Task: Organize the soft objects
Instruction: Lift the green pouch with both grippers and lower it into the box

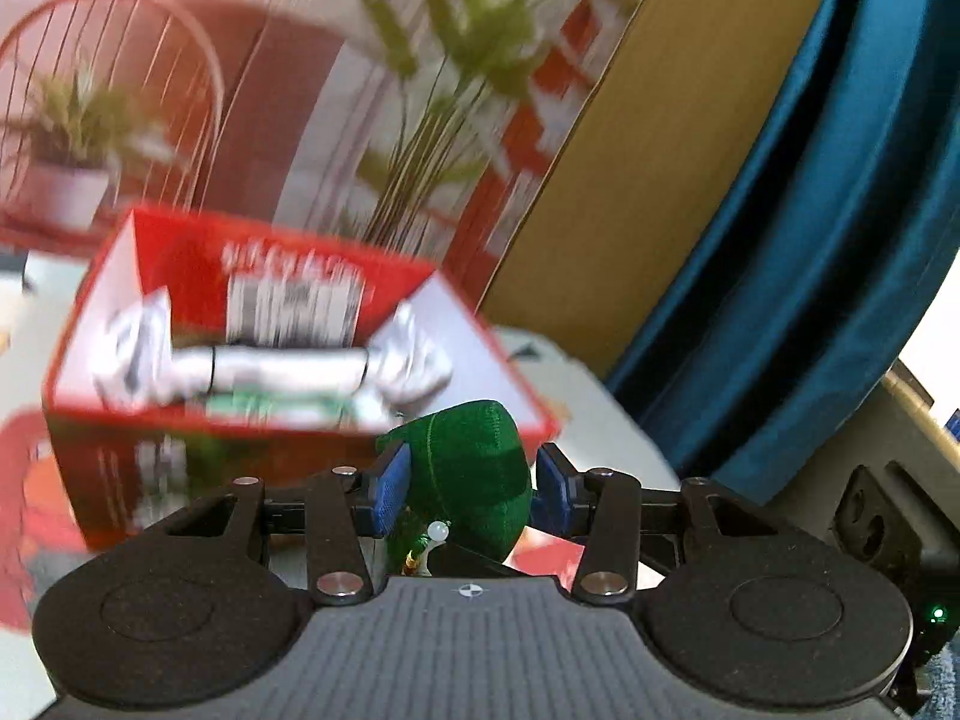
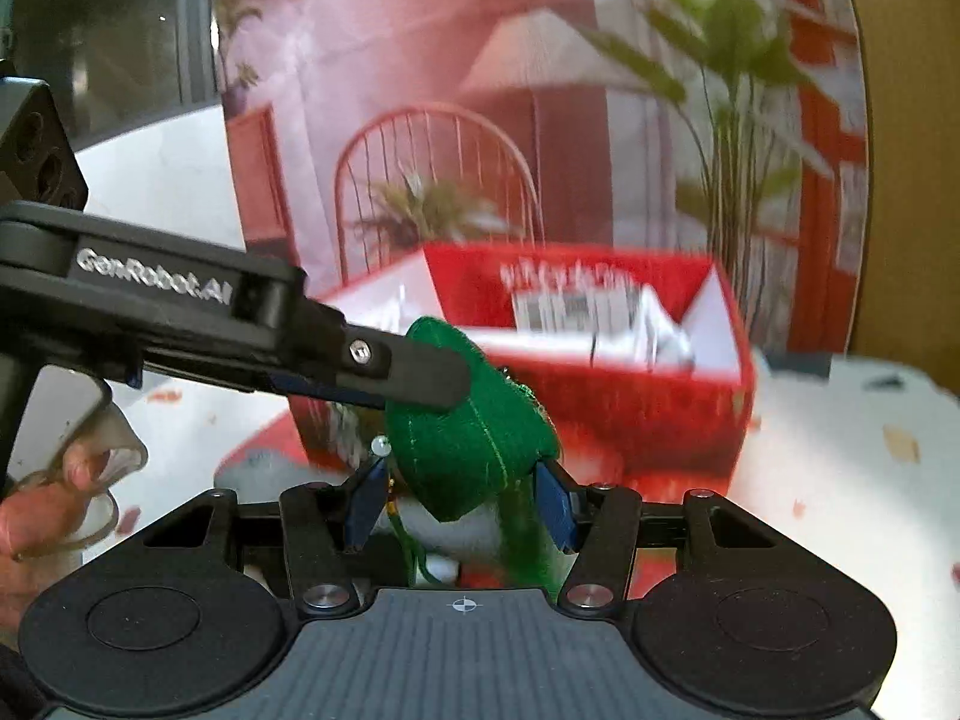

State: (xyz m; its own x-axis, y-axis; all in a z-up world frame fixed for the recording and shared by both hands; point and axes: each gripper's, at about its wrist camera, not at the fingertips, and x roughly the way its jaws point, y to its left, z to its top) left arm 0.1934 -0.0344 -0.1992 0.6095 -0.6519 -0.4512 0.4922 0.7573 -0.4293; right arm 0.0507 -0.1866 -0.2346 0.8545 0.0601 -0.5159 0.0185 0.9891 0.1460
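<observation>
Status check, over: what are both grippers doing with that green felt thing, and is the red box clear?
Both grippers, left and right, grip green felt piece. Red box just ahead, open, already holding white items. Nothing blocking.

"GenRobot.AI" on left gripper (image 2: 420, 384) body; box print unreadable.

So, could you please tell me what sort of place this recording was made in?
Probably a staged tabletop set rather than a real room: a printed backdrop of a pink interior stands behind a white table, where an open red cardboard box sits.
</observation>
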